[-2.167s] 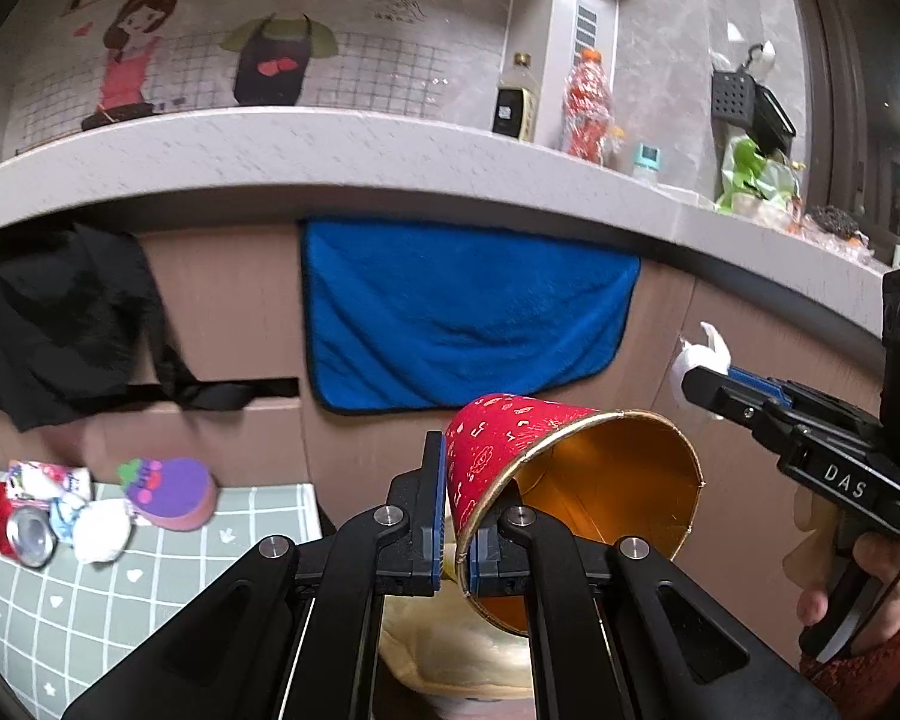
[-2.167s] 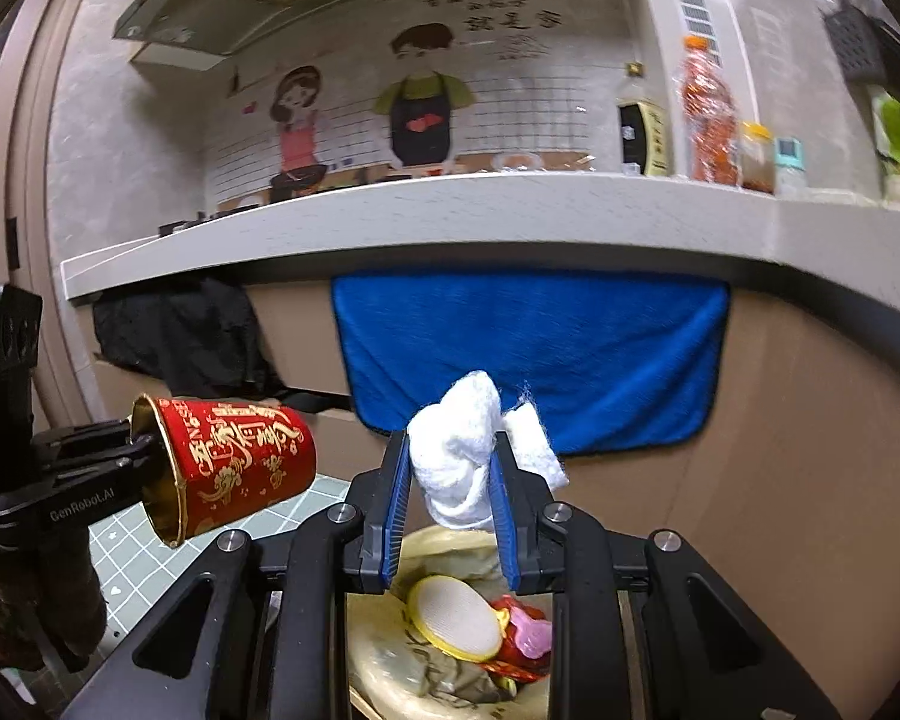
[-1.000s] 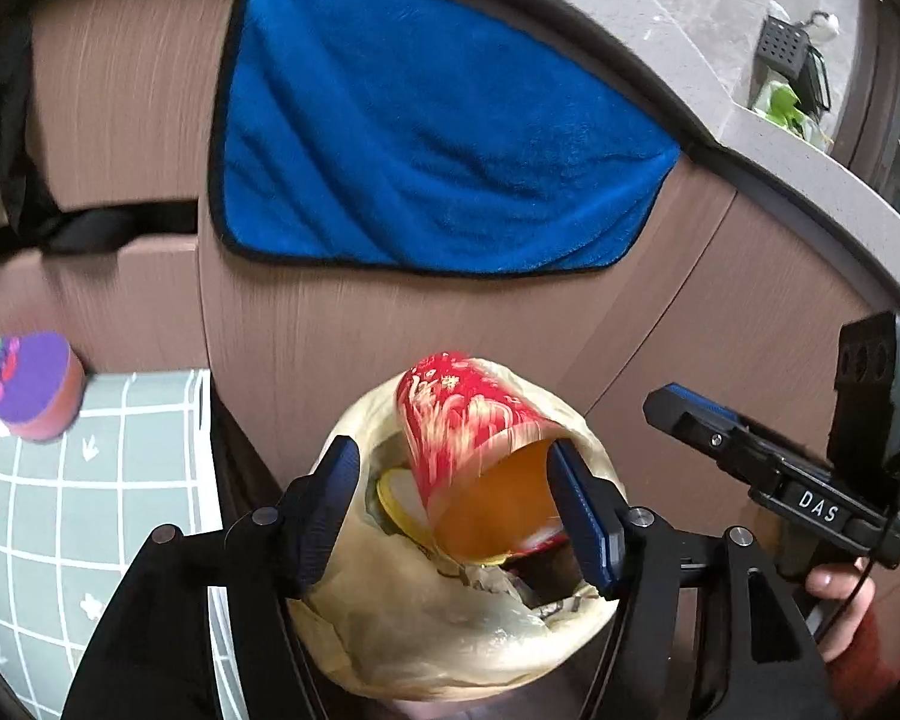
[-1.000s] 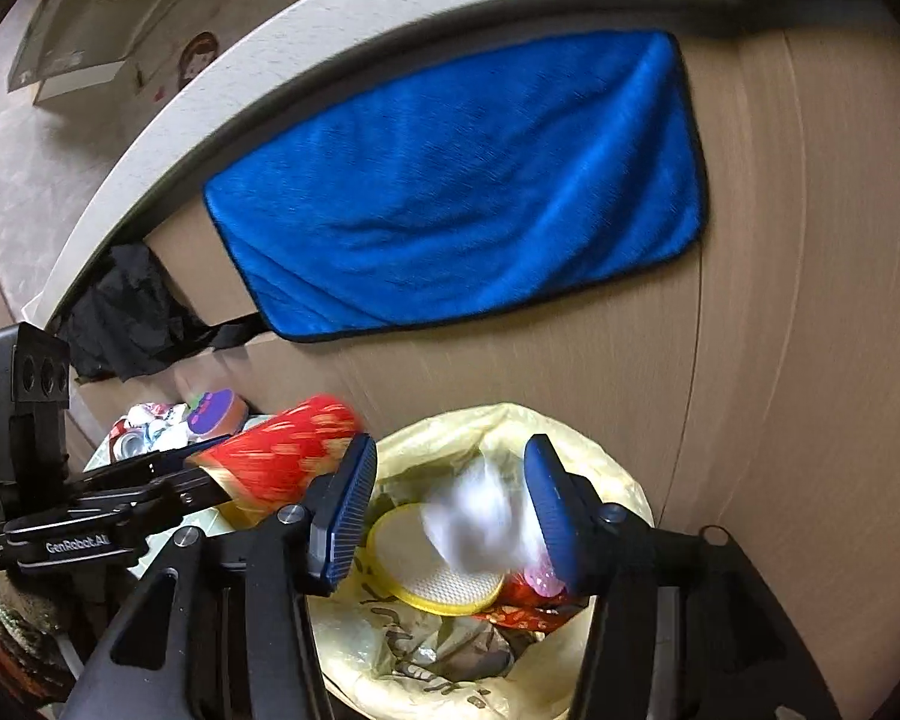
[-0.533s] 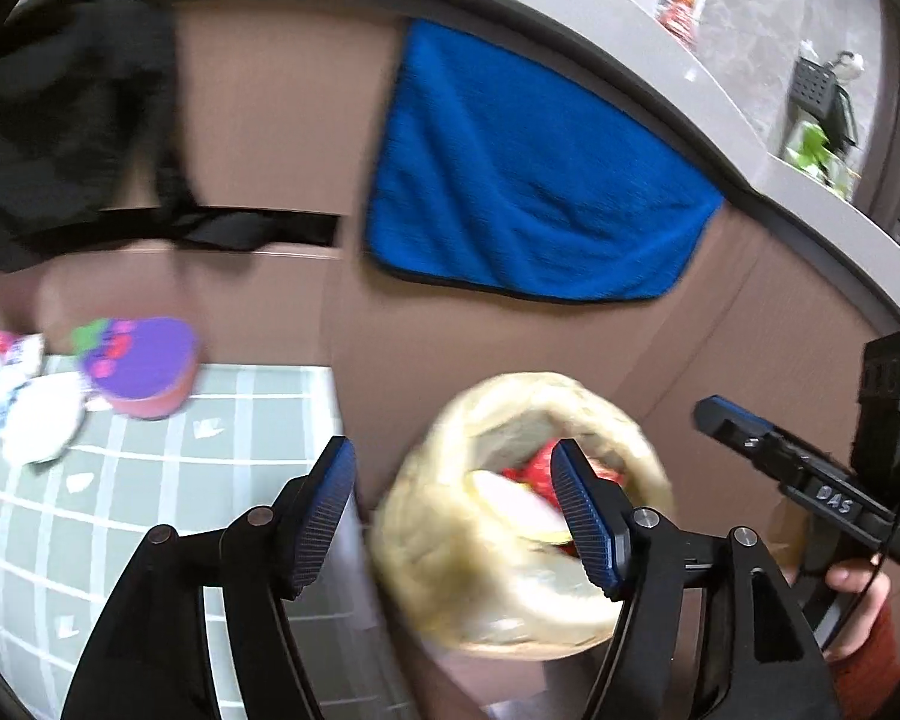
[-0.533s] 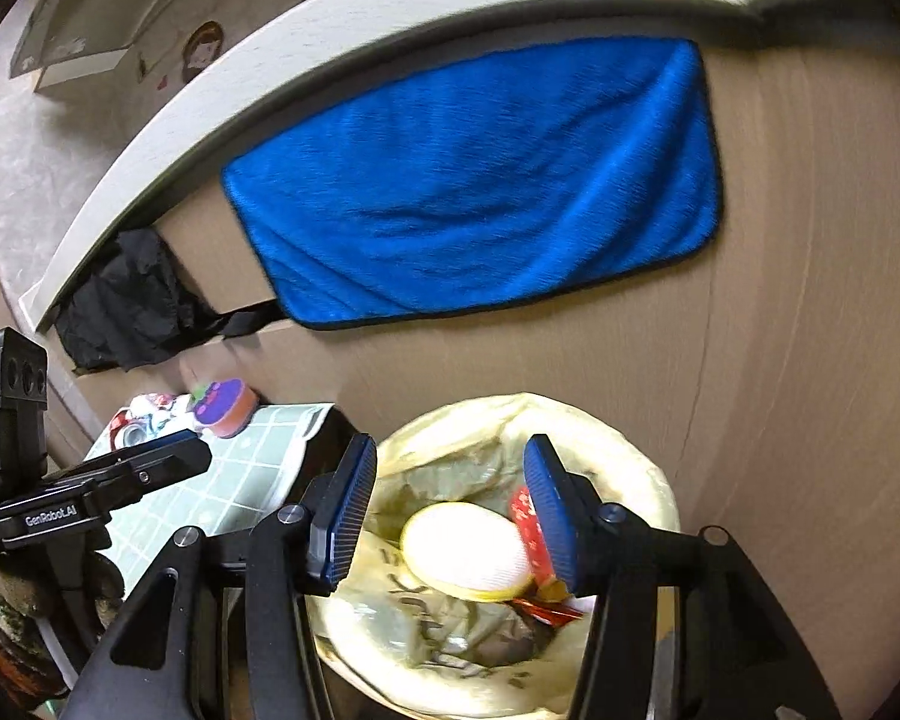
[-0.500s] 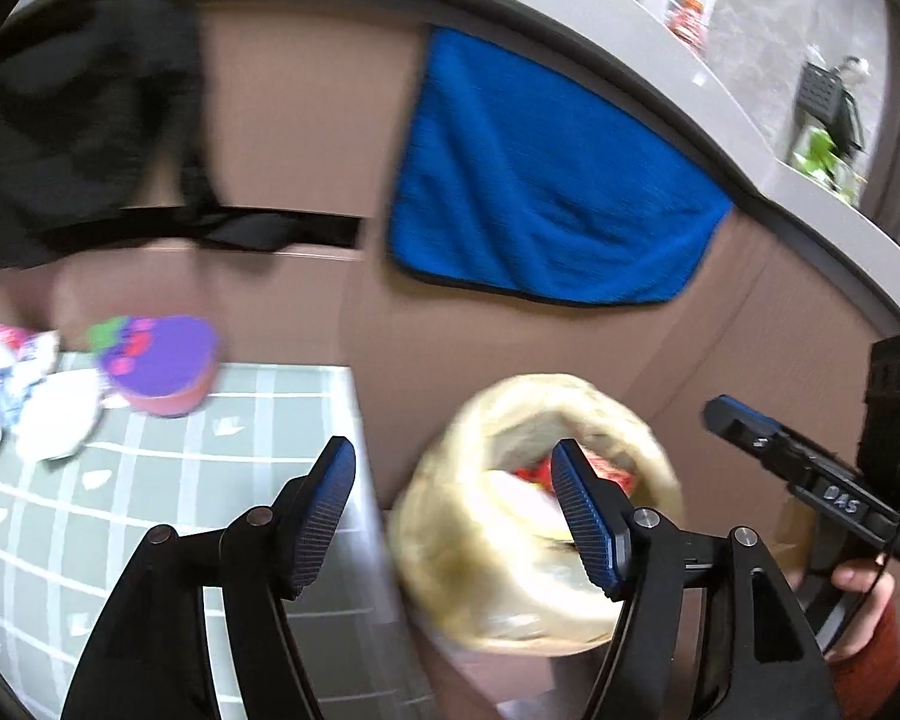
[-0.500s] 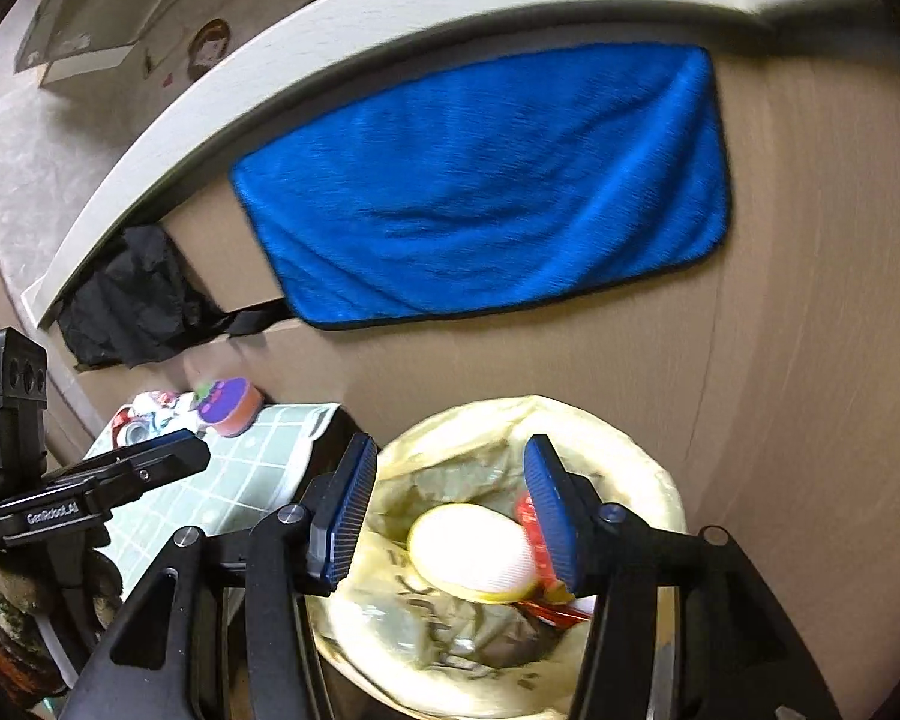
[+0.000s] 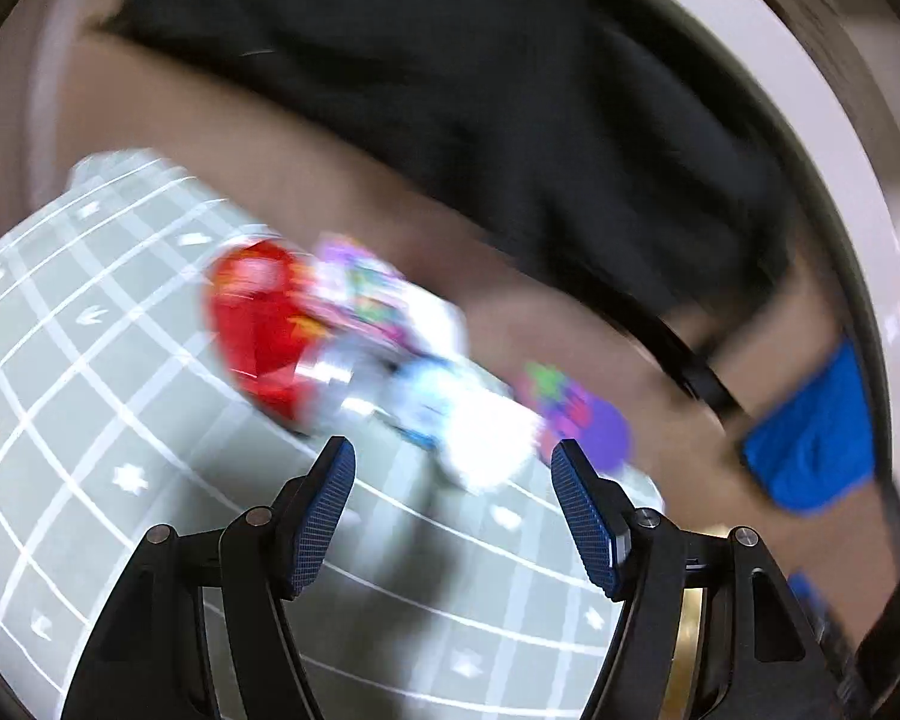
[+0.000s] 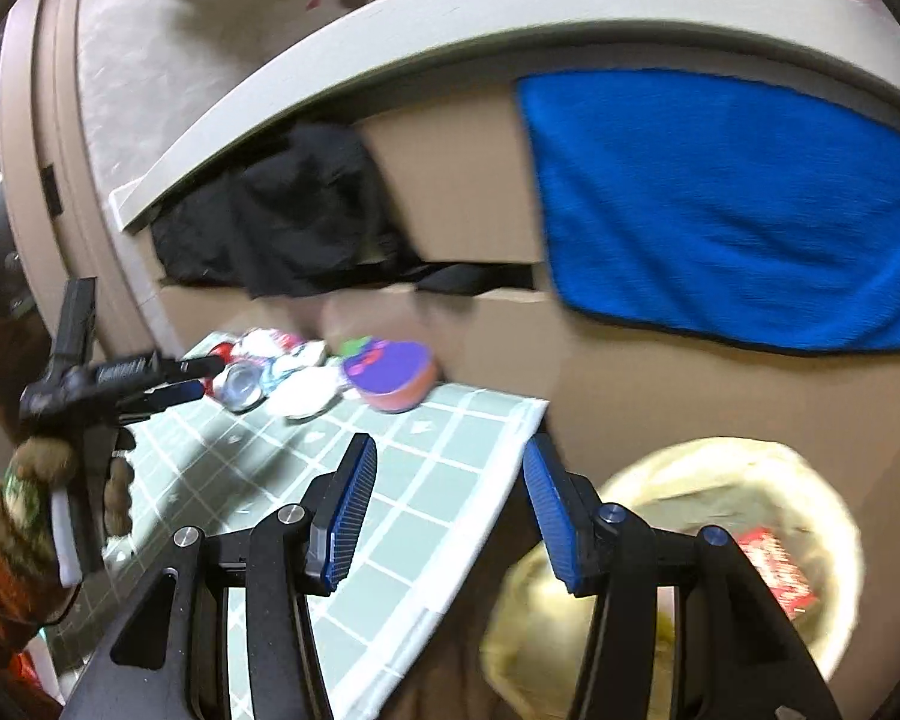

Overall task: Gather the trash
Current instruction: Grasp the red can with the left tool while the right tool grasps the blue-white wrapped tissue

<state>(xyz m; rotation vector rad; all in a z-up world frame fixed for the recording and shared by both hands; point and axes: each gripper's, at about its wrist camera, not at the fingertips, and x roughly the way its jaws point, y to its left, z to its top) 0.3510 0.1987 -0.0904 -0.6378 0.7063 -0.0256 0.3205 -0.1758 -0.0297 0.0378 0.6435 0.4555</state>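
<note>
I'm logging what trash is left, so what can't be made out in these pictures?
- Left wrist view: motion blur smears the trash pile; only the red can is clear.
- Right wrist view: left gripper hides part of the pile.
- Right wrist view: bin bag contents blurred, partly behind the right gripper.

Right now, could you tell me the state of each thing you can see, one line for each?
Left claw: open, empty.
Right claw: open, empty.
Yellow plastic trash bag: mouth open, red trash inside.
Crushed red metal can: lying on the green checked tablecloth.
Round purple-topped container: resting on the tablecloth.
Blue towel: hanging flat.
</note>
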